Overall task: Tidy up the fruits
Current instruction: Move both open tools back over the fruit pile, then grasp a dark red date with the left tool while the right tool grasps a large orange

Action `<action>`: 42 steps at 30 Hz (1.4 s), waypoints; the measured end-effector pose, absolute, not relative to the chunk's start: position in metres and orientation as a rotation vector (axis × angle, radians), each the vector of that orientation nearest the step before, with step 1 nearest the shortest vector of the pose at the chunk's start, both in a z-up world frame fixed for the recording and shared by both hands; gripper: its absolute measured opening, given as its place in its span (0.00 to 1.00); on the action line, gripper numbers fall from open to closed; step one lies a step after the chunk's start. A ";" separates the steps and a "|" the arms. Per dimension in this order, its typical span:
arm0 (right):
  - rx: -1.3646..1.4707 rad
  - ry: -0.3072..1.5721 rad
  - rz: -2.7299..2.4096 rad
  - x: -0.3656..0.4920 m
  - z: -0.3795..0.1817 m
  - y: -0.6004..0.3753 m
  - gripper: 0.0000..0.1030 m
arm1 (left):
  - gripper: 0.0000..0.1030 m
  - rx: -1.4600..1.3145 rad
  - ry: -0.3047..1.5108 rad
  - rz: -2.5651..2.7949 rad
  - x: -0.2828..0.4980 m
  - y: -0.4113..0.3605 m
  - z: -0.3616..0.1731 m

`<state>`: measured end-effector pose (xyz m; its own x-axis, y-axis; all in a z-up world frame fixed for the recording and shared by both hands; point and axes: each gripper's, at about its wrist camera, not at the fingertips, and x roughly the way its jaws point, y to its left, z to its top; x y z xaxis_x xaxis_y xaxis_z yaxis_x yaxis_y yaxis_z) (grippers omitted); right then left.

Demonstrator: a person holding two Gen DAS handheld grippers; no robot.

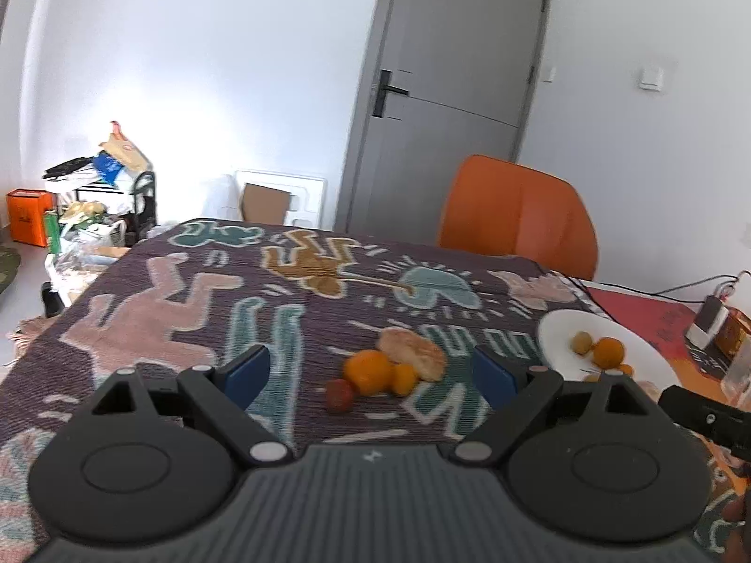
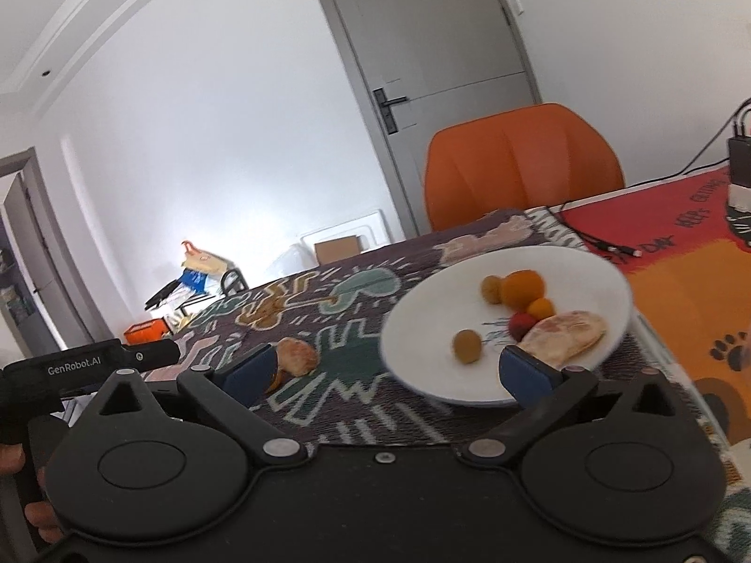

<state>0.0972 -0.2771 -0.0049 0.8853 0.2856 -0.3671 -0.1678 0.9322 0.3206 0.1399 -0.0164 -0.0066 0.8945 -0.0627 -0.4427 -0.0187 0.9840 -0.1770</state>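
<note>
On the patterned tablecloth lie an orange [image 1: 368, 372], a small orange fruit [image 1: 404, 379], a red fruit [image 1: 339, 395] and a bun [image 1: 412, 353]. My left gripper [image 1: 373, 375] is open and empty, just short of this pile. A white plate [image 2: 413, 328] holds an orange [image 2: 522, 287], two brownish-yellow fruits [image 2: 466, 346], a small orange fruit [image 2: 540, 308], a red fruit [image 2: 518, 324] and a flat bread [image 2: 565, 330]. My right gripper [image 2: 399, 368] is open and empty, in front of the plate. The plate also shows in the left wrist view [image 1: 558, 338].
An orange chair [image 1: 516, 211] stands behind the table by a grey door [image 1: 446, 94]. Cables [image 2: 605, 244] and a small device [image 2: 739, 169] lie on the red-orange cloth at right. A cluttered rack [image 1: 103, 197] stands on the floor at left.
</note>
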 end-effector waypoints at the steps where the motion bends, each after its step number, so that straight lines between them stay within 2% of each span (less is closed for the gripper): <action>1: 0.283 0.426 0.245 0.099 -0.005 -0.274 1.00 | 0.88 -0.181 0.462 -0.020 0.140 -0.013 -0.008; 9: 0.252 0.441 0.290 0.109 -0.005 -0.248 1.00 | 0.83 -0.207 0.473 -0.022 0.144 0.006 -0.021; 14: 0.222 0.448 0.323 0.118 -0.006 -0.234 1.00 | 0.55 -0.227 0.500 -0.035 0.154 0.009 -0.033; 18: 0.213 0.463 0.350 0.127 -0.008 -0.225 0.97 | 0.48 -0.222 0.522 -0.049 0.163 0.007 -0.042; 23: 0.209 0.487 0.368 0.137 -0.011 -0.219 0.89 | 0.31 -0.233 0.544 -0.055 0.177 0.006 -0.051; 31: 0.180 0.508 0.385 0.152 -0.014 -0.205 0.88 | 0.30 -0.250 0.570 -0.070 0.197 0.005 -0.067; 34: 0.174 0.516 0.394 0.158 -0.014 -0.200 0.88 | 0.19 -0.284 0.599 -0.090 0.203 0.009 -0.077; 40: 0.136 0.534 0.423 0.171 -0.016 -0.179 0.87 | 0.19 -0.363 0.530 -0.070 0.191 0.027 -0.073; 42: 0.122 0.541 0.436 0.175 -0.016 -0.171 0.84 | 0.19 -0.374 0.504 -0.047 0.186 0.033 -0.070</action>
